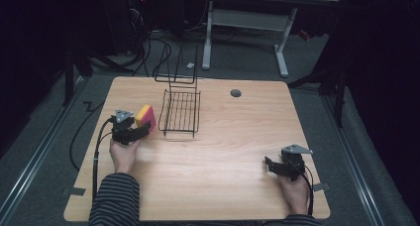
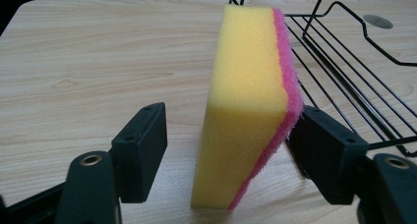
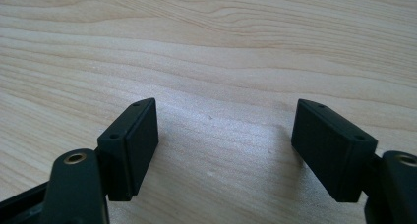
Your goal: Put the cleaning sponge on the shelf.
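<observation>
A yellow sponge (image 1: 145,116) with a pink scrub side (image 2: 290,86) stands on its edge on the wooden table (image 1: 223,151), just left of a black wire rack (image 1: 181,112). My left gripper (image 1: 141,129) is open around the sponge (image 2: 246,101). In the left gripper view the right jaw touches the pink side, while the left jaw stands a gap away from the yellow face. My right gripper (image 1: 271,164) rests low over the table near the front right. It is open, with bare wood between its fingers (image 3: 223,121).
The wire rack (image 2: 344,62) has a low basket part and a tall upright back. A round grommet hole (image 1: 236,93) sits in the table behind the rack. Cables trail off the table's left edge, and a desk frame (image 1: 245,23) stands beyond.
</observation>
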The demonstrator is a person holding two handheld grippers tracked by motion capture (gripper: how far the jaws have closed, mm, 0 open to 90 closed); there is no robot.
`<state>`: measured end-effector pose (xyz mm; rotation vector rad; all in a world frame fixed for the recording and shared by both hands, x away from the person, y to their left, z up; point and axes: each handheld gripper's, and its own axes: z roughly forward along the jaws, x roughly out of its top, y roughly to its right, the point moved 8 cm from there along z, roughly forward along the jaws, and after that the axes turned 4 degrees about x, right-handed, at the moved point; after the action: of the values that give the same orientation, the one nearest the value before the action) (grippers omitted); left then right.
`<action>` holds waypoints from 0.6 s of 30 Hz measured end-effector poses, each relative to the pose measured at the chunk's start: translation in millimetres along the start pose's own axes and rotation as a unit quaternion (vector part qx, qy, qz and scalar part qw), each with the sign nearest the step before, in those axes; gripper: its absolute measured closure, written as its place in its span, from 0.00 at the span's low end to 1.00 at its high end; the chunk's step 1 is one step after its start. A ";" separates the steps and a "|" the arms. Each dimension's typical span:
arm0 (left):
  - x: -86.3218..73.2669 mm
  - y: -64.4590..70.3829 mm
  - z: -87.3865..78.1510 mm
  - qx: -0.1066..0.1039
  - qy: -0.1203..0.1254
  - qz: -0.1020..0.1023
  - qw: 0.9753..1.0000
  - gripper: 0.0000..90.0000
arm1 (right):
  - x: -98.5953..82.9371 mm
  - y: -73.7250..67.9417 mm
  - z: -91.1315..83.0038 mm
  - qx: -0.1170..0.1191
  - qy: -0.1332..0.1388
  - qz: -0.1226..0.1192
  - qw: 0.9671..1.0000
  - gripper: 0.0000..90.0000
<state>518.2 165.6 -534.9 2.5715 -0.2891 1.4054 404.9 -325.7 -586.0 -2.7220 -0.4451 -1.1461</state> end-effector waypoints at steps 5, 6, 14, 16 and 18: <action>-2.7 -1.6 5.3 0.001 -0.003 0.000 1.000 0.39 | -0.1 -0.3 -0.1 0.000 0.000 0.001 1.000 0.29; -3.5 -1.9 6.7 0.001 -0.005 -0.001 1.000 0.40 | -0.1 -0.3 0.0 0.000 0.000 0.001 1.000 0.29; -7.1 -0.8 14.6 -0.008 -0.007 -0.002 1.000 0.46 | -0.1 -0.3 -0.1 0.000 0.000 0.001 1.000 0.29; -8.6 -0.6 16.3 -0.007 -0.009 0.002 1.000 0.49 | -0.1 -0.3 -0.1 0.000 0.000 0.001 1.000 0.29; -9.6 -0.9 16.8 -0.007 -0.012 0.005 1.000 0.56 | -0.1 -0.3 -0.1 0.000 0.000 0.001 1.000 0.29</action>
<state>526.9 162.7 -552.0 2.5795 -0.3137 1.3724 404.7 -325.4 -586.0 -2.7217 -0.4419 -1.1449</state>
